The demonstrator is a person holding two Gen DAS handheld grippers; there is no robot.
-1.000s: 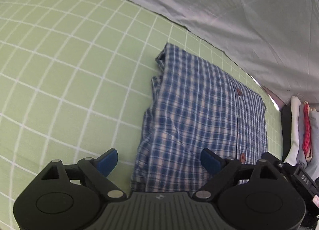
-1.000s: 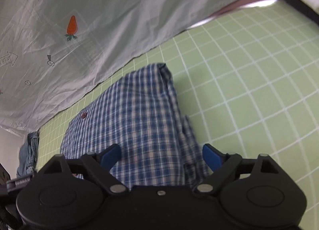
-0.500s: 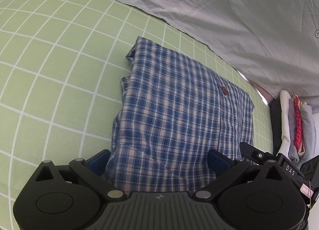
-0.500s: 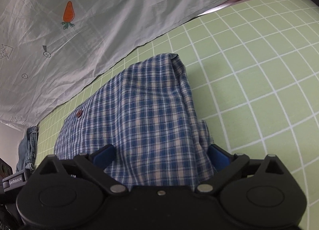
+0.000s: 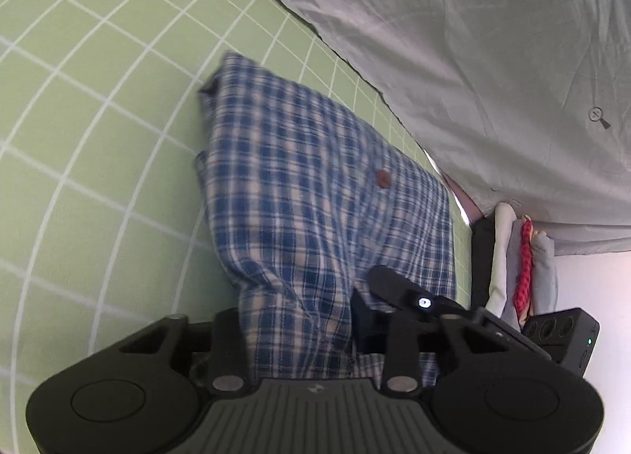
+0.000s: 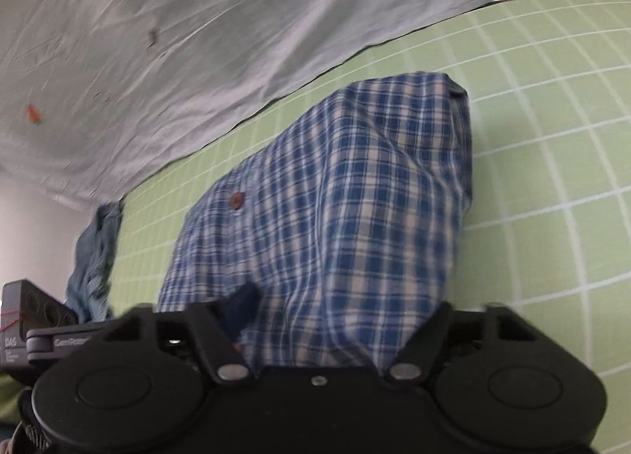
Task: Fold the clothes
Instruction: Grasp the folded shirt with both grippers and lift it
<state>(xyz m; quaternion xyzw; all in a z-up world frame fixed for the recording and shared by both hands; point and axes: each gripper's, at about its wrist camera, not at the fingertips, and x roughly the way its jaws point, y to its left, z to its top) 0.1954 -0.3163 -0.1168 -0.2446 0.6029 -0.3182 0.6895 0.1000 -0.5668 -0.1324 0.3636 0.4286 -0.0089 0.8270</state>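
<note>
Between the fingers of the left hand-held gripper (image 5: 297, 332): a bunched fold of the near edge of the plaid shirt (image 5: 315, 194). Jaws narrow and closing, cloth gathered between them and lifted into a ridge toward the camera. Just right of that gripper in the left wrist view: the right hand-held gripper (image 5: 364, 314), crossing over the same near edge of the shirt.

Between the fingers of the right hand-held gripper (image 6: 339, 330): a thicker mound of the same plaid shirt (image 6: 347, 194). Jaws about half open and closing, cloth filling the gap; one blue pad (image 6: 240, 306) visible on the left side of the fold, the other hidden under cloth. Contact of the pads with the cloth: cannot tell in the blurred right wrist view.

Beyond both grippers: the shirt, folded to a compact block, blue and white checks, one brown button (image 5: 382, 177) on top. Underneath: a green sheet (image 5: 98, 107) with a white grid. Behind the shirt: a pale grey cloth (image 5: 493, 71) printed with carrots. At the right edge of the left wrist view: a stack of folded clothes (image 5: 520, 257). At the left edge of the right wrist view: a crumpled blue garment (image 6: 94, 257).
</note>
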